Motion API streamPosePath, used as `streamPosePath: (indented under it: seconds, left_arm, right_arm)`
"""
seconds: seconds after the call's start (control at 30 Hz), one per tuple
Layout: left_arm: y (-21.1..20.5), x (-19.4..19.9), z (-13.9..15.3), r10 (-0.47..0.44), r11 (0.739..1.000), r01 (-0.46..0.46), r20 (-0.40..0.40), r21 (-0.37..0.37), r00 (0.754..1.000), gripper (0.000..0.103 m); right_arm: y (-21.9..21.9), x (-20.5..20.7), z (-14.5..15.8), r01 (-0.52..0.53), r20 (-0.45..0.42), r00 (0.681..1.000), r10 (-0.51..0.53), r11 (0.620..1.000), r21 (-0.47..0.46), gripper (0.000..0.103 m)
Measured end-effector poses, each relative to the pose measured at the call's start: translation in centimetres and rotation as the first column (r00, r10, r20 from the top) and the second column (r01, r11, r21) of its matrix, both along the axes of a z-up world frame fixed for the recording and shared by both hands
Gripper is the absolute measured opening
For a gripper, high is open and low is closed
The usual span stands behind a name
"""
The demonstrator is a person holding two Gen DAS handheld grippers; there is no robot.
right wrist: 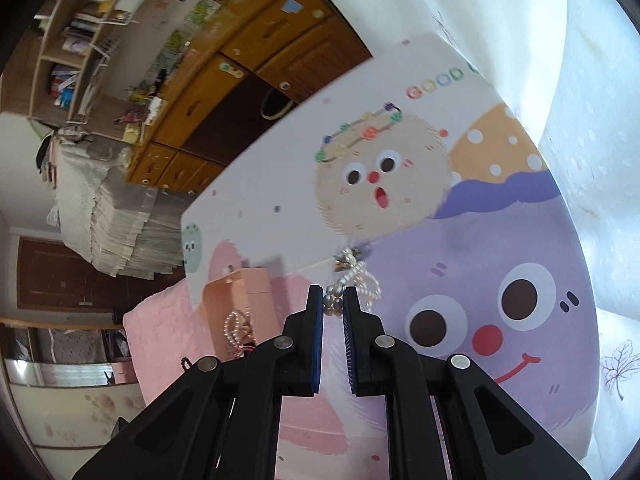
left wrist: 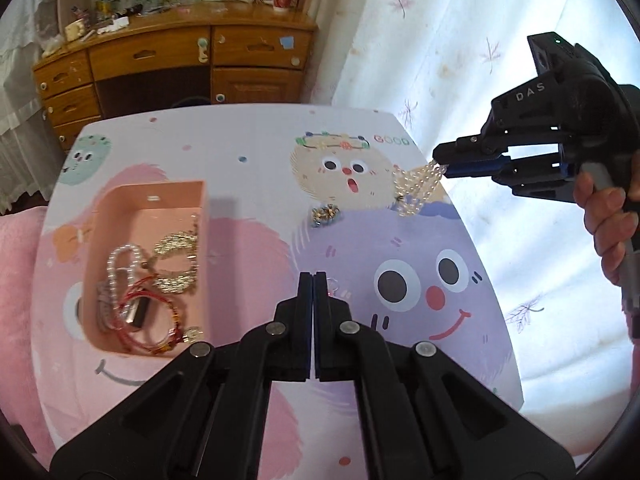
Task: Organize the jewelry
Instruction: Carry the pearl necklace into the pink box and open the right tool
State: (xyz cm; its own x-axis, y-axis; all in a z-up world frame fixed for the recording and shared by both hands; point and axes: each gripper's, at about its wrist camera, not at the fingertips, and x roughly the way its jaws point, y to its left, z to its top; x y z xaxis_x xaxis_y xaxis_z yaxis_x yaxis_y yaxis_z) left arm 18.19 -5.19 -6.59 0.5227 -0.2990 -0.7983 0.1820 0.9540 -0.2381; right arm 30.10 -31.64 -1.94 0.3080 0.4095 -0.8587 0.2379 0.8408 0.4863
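A pink box [left wrist: 200,216] on the cartoon-printed table [left wrist: 256,152] holds a pearl string [left wrist: 120,264], gold chains [left wrist: 176,252] and red cord bracelets [left wrist: 148,308]. My right gripper [left wrist: 440,162] is shut on a pearl bracelet [left wrist: 416,190], which hangs above the table's right side. In the right wrist view the pearls [right wrist: 356,280] sit between my fingertips [right wrist: 333,298]. A small gold and blue piece [left wrist: 325,214] lies on the table near the hanging pearls. My left gripper [left wrist: 313,280] is shut and empty, above the table to the right of the box. The box also shows in the right wrist view [right wrist: 244,292].
A wooden dresser [left wrist: 180,64] with cluttered top stands behind the table. White patterned fabric [left wrist: 460,40] lies to the right, pink bedding [left wrist: 20,264] to the left. A small clear item [left wrist: 334,286] lies by my left fingertips.
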Motion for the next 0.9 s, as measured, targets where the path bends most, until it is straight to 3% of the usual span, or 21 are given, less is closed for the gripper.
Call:
streamPosePath:
  seconds: [0.23,0.5,0.6,0.73,0.9]
  left_arm:
    - [3.5,-1.9,1.6,0.001,1.000,-0.001,-0.014,0.002,1.000,0.000]
    - [8.5,-3.2,1.9,0.047,0.999,-0.046,-0.043,0.026,0.998,0.000]
    - [10.4,-3.3,2.4,0.055,0.996,-0.053,-0.036,0.066,0.998,0.000]
    - [13.6,-3.3,2.8,0.062,0.996,-0.059,-0.055,0.068,0.997,0.000]
    - [17.4,-3.3,2.6,0.071,0.992,-0.061,-0.093,0.106,0.993,0.001]
  right_arm:
    - [5.1,-2.0,4.2,-0.099,0.123,0.987,0.104,0.994,-0.053,0.009]
    - [12.5,-3.3,7.3,-0.208,0.221,0.953,0.208,0.978,-0.025,0.009]
    - [15.8,-3.8,8.0,-0.248,0.245,0.939,0.242,0.969,-0.007,0.009]
    - [20.3,-4.6,8.4,-0.299,0.261,0.921,0.288,0.954,0.000,0.009]
    - [26.1,-5.9,7.5,-0.330,0.249,0.914,0.319,0.944,0.002,0.009]
